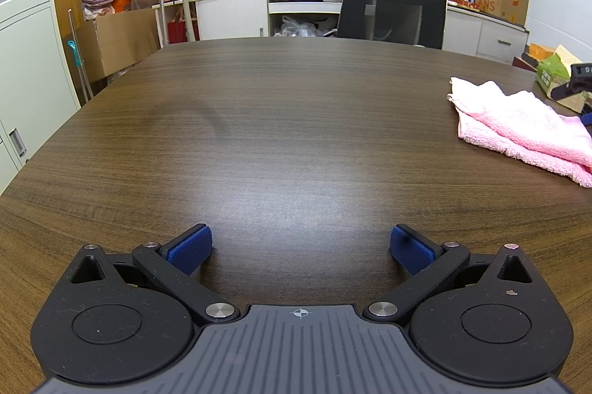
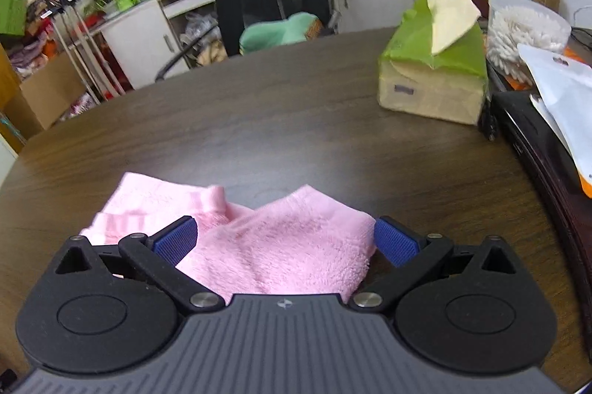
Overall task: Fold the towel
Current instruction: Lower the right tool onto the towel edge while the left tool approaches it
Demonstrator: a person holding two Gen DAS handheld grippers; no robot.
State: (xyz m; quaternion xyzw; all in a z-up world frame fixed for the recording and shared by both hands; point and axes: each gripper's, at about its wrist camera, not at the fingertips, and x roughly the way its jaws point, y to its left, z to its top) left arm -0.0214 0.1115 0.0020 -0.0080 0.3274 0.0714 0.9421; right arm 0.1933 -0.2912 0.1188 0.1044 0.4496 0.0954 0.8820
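A pink towel (image 1: 518, 123) lies crumpled and partly doubled over on the dark wooden table (image 1: 277, 120), at the far right of the left wrist view. My left gripper (image 1: 300, 247) is open and empty over bare table, well to the left of the towel. In the right wrist view the towel (image 2: 281, 246) lies directly below and between the fingers of my right gripper (image 2: 285, 242), which is open and just above it. The towel's near part is hidden under the gripper body.
A green tissue pack (image 2: 433, 75) stands on the table ahead right of the towel. A tub of cotton swabs (image 2: 525, 31), a black device (image 2: 536, 142) and white bags crowd the right edge. A black office chair (image 1: 392, 10) stands behind the table's far edge.
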